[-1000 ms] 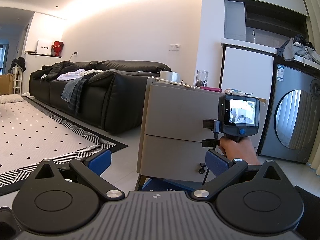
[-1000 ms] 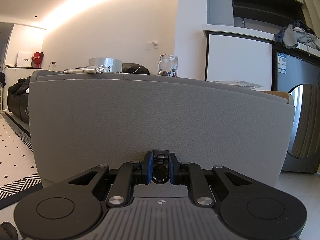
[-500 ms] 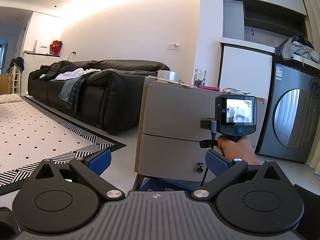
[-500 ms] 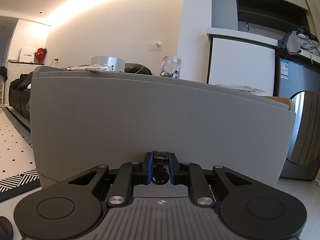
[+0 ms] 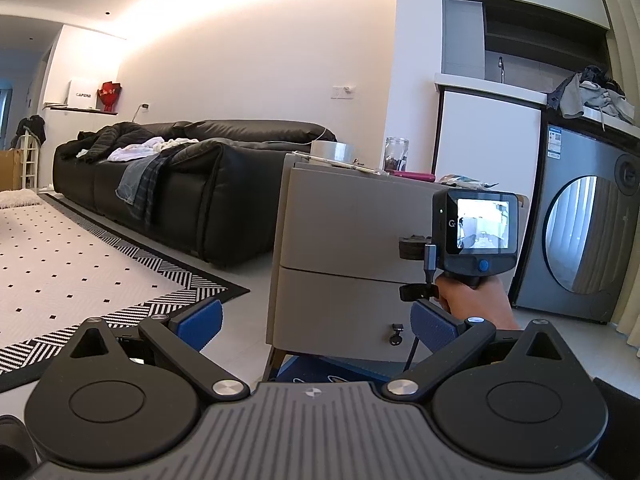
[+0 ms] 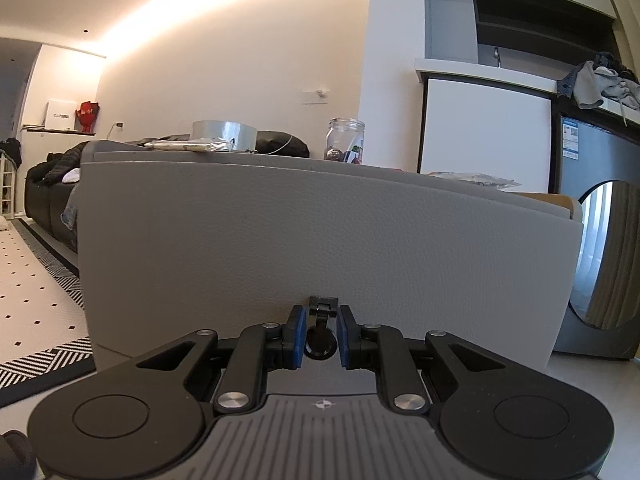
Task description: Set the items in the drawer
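Observation:
A grey two-drawer cabinet (image 5: pixel 352 220) stands on the floor. Its top drawer front (image 6: pixel 320 240) fills the right wrist view, standing slightly out from the cabinet top. My right gripper (image 6: pixel 320 332) is open a little, its blue pads (image 6: pixel 298 332) on either side of the black ring pull (image 6: pixel 319 344) without touching it. A hand holds that gripper's screen unit (image 5: pixel 476 236) in front of the cabinet. My left gripper (image 5: pixel 316 322) hangs back, wide open and empty. On top lie a tape roll (image 6: pixel 224 134), a glass jar (image 6: pixel 346 140), a wrapped stick (image 6: pixel 188 145) and a packet (image 6: pixel 472 178).
A black sofa (image 5: pixel 192 184) with clothes on it stands to the left, with a patterned rug (image 5: pixel 80 264) in front. A washing machine (image 5: pixel 580 232) is on the right of the cabinet. The lower drawer has its own pull (image 5: pixel 396 334). A pink item (image 5: pixel 416 176) lies on top.
My right gripper's pads have parted from the ring pull, which now hangs loose between them. The left gripper has drawn back slightly from the cabinet.

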Motion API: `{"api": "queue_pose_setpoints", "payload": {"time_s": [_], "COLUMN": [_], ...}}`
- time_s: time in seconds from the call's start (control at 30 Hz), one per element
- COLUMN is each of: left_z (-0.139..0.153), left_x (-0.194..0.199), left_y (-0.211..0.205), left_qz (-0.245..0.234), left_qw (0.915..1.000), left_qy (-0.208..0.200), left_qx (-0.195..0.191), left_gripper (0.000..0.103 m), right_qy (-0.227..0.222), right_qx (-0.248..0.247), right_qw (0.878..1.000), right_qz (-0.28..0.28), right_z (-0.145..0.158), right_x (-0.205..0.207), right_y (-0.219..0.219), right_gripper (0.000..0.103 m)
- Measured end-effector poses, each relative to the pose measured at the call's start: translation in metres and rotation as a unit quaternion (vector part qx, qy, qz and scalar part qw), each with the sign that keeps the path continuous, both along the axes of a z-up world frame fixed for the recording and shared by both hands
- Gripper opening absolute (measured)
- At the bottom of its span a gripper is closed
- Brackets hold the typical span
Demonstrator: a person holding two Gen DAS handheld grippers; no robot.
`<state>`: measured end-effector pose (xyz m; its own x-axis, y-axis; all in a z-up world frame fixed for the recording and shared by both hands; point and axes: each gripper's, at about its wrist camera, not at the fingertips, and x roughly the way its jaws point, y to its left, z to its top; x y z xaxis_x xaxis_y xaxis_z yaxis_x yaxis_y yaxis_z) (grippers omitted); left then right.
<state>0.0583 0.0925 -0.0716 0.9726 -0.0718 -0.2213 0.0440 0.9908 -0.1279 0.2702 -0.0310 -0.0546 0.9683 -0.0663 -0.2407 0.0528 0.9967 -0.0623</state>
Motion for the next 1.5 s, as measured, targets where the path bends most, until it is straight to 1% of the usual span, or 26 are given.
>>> {"api": "queue_pose_setpoints", "payload": {"time_s": [0.37, 0.67, 0.87, 0.93, 1.2, 1.5], "left_z": [0.001, 0.004, 0.005, 0.005, 0.007, 0.006], "left_x": [0.003, 0.000, 0.001, -0.001, -0.003, -0.005], "left_y": [0.000, -0.001, -0.002, -0.008, -0.014, -0.016], "left_qz": [-0.004, -0.004, -0.002, -0.002, -0.007, -0.010], "left_qw": [1.0000, 1.0000, 0.9998, 0.9997, 0.9996, 0.9996], "left_qy": [-0.001, -0.004, -0.005, -0.006, -0.007, -0.007], "left_qx": [0.002, 0.006, 0.019, 0.024, 0.026, 0.027], "left_gripper": [0.103, 0.103, 0.103, 0.103, 0.103, 0.103], "right_qy": [-0.004, -0.009, -0.010, -0.011, -0.011, -0.009], "right_qx": [0.009, 0.009, 0.011, 0.012, 0.000, 0.018], "right_qw": [1.000, 1.000, 1.000, 1.000, 1.000, 1.000], "right_qz": [0.007, 0.002, -0.005, -0.007, -0.017, -0.013], "right_z": [0.004, 0.008, 0.008, 0.008, 0.006, 0.006], "right_x": [-0.021, -0.039, -0.053, -0.058, -0.075, -0.100], "right_y": [-0.005, -0.015, -0.027, -0.032, -0.042, -0.055], "right_gripper": [0.019, 0.019, 0.019, 0.019, 0.019, 0.019]}}
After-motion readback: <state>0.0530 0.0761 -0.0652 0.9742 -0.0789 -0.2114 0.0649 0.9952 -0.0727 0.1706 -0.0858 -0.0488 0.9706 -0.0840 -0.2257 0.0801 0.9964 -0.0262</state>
